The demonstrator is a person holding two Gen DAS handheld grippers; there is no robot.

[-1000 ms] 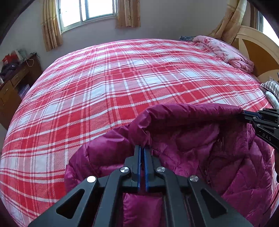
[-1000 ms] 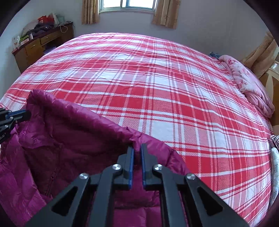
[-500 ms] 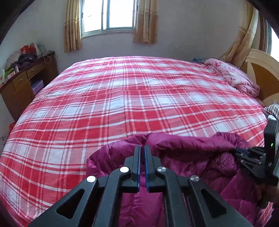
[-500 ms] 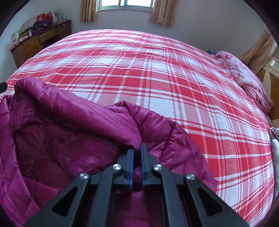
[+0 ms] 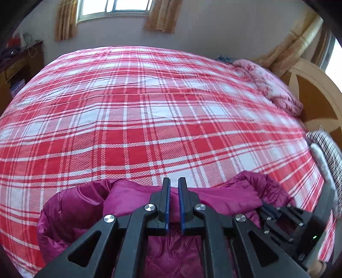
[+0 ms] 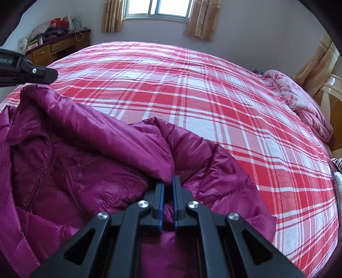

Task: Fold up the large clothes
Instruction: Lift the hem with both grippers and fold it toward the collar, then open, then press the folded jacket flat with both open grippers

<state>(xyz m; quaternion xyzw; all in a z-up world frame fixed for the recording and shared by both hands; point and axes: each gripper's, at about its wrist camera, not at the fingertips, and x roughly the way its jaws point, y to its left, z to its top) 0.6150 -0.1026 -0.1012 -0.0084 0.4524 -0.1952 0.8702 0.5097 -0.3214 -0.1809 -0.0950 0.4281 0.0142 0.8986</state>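
A magenta puffer jacket [image 6: 89, 154] lies bunched at the near edge of the red plaid bed [image 6: 213, 89]; it also shows in the left wrist view [image 5: 224, 196]. My left gripper [image 5: 174, 181] is nearly shut, its blue pads a narrow gap apart, with no fabric visible between the tips; it hovers over the jacket's far edge. My right gripper [image 6: 167, 181] is shut on a fold of the jacket. The left gripper's body [image 6: 27, 72] shows at the upper left of the right wrist view. The right gripper's body [image 5: 288, 222] shows at the lower right of the left wrist view.
A pink quilt [image 5: 269, 85] lies bunched at the bed's far right by the wooden headboard [image 5: 316, 98]. A striped pillow [image 5: 329, 149] is at the right edge. A wooden dresser [image 6: 55, 47] with clutter stands at the far left under a curtained window [image 6: 158, 8].
Both grippers have moved the jacket's upper edge down onto its body. The left gripper's pads have parted slightly and the fold it held now lies on the jacket. The left view tilted up.
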